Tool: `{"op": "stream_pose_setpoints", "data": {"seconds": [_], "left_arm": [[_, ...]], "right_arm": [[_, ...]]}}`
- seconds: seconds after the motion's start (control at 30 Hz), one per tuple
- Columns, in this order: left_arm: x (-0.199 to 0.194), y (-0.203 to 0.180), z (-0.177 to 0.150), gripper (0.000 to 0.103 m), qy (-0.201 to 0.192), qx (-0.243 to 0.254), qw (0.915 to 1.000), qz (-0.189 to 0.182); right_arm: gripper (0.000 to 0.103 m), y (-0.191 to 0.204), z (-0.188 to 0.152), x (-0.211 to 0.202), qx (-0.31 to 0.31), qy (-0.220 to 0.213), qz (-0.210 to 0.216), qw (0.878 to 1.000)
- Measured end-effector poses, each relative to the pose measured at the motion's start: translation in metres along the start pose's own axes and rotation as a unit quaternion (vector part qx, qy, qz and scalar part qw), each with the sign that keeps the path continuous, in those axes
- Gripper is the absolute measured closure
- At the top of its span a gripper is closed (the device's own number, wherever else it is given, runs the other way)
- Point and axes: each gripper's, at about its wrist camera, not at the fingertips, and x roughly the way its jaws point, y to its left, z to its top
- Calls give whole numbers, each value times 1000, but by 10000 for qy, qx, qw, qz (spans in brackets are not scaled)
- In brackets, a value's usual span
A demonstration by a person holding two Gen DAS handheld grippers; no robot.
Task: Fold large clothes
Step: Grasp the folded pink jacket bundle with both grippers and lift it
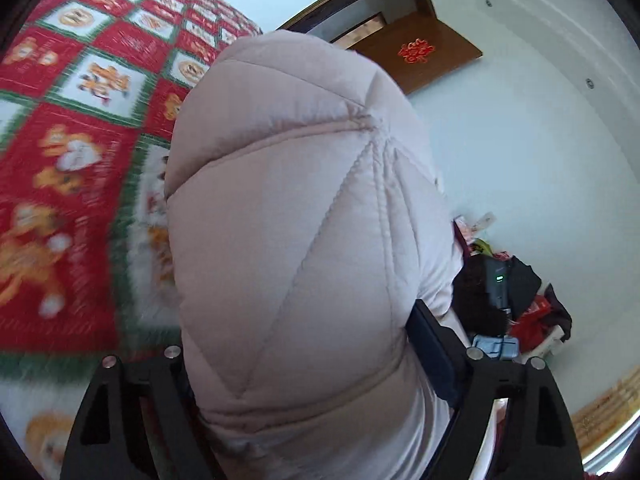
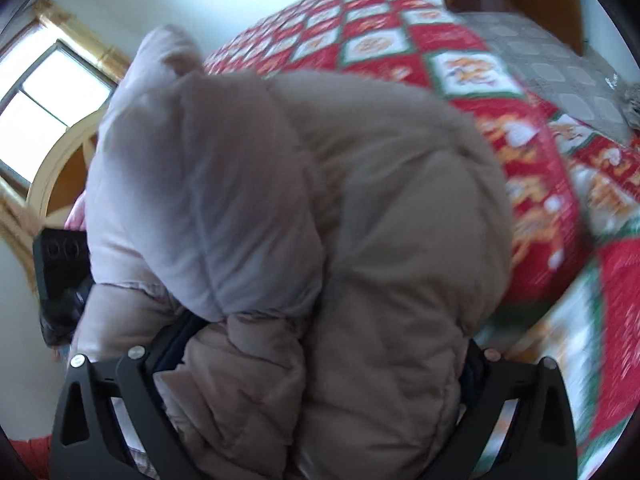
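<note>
A puffy pale pink-beige quilted jacket [image 1: 296,200] fills the left wrist view, bunched into a thick bundle above the bed. My left gripper [image 1: 304,344] is shut on it, its jaws wide around the padded bulk; one dark blue pad [image 1: 432,340] shows at the right and the other is hidden by fabric. In the right wrist view the same jacket [image 2: 380,200] bulges as folded layers. My right gripper [image 2: 324,352] is shut on the lower folds, its fingers [image 2: 172,340] pressed into the padding.
A red, green and white patterned quilt [image 1: 80,120] covers the bed under the jacket [image 2: 532,152]. A brown door [image 1: 420,56] stands behind. A pile of dark and red items [image 1: 532,312] lies by the wall. A window [image 2: 48,96] and a black device [image 2: 60,256] are at the left.
</note>
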Motion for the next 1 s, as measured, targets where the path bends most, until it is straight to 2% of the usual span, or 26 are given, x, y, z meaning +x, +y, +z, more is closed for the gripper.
{"op": "stream_pose_setpoints", "data": {"seconds": [0.07,0.2,0.27,0.33,0.43,0.53,0.67,0.77,0.9,1.0], "left_arm": [[-27,-3,-14,19,75,71,9999,120],[-97,3,-57,19,177,-227,9989,374],[-133,3,-82,19,127,-284,9979,567],[-148,5,-92,14,76,-236,9957,889],[-143,9,-97,4,-181,-237,9913,1283],[-122,11,-96,1,-151,-361,9919,1211],[-103,-5,-88,1,-79,-58,9869,1610],[-86,-13,-79,1,-32,-22,9848,1738],[-68,-35,-82,2,-72,273,9807,1936],[-58,-55,-80,12,-173,479,9769,2074]], "right_arm": [[0,24,-23,6,-93,79,140,9998],[0,74,-78,20,-86,125,579,9982],[0,96,-102,22,-203,17,675,9975],[0,115,-127,24,-313,-329,698,9965],[0,114,-138,25,-110,-743,757,9943],[1,104,-142,26,93,-921,967,9910],[4,104,-143,26,185,-905,969,9910],[0,105,-138,29,176,-866,948,9916],[0,107,-137,26,142,-817,873,9927],[14,111,-141,24,251,-793,905,9924]]}}
